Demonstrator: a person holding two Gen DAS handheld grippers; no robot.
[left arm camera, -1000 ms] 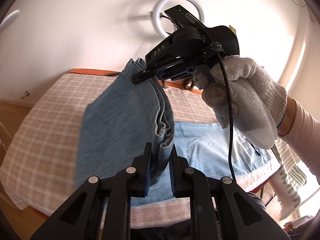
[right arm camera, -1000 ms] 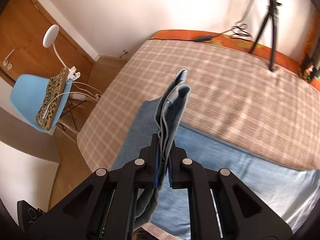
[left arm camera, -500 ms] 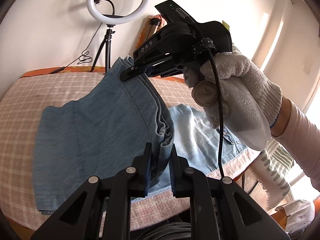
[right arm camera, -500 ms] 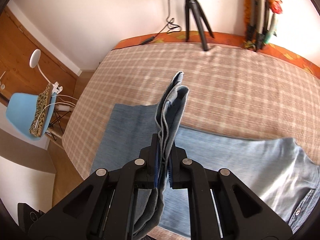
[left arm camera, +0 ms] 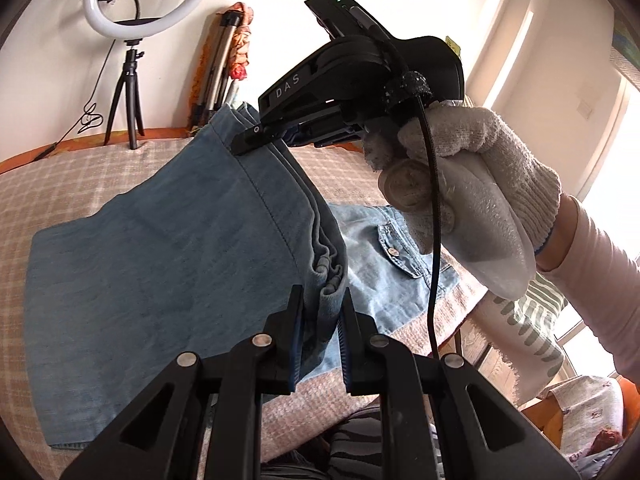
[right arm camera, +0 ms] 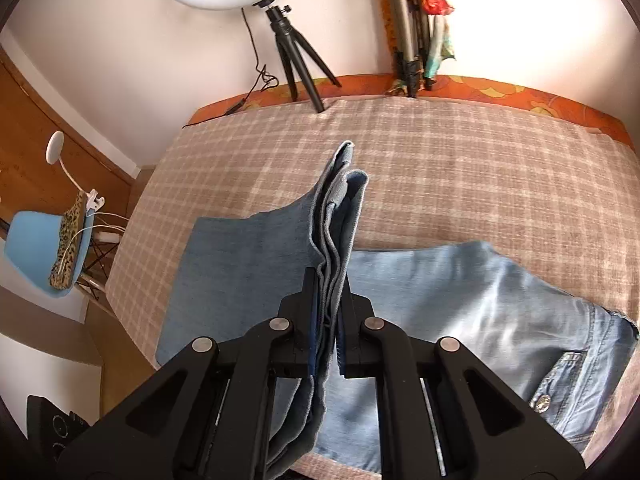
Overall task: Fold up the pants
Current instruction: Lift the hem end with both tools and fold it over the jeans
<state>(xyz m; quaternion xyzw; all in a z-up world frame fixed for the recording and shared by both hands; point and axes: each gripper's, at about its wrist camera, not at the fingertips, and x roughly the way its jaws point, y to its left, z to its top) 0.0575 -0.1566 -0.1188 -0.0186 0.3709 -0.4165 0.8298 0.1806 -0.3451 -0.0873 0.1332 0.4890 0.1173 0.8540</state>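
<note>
Left gripper clamped on pants hem stack; right gripper likewise, lifting leg ends above checked bedcover, probably to carry them toward waist. Waist pocket and button clearest from left wrist; blue chair only from right.

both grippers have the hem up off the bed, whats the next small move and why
Probably carry the hem across toward the waistband and lower it there. Both the left gripper and right gripper are clamped on the stacked leg ends of the pants, lifted above the checked bed cover, while the pocket end lies flat and uncovered.
</note>
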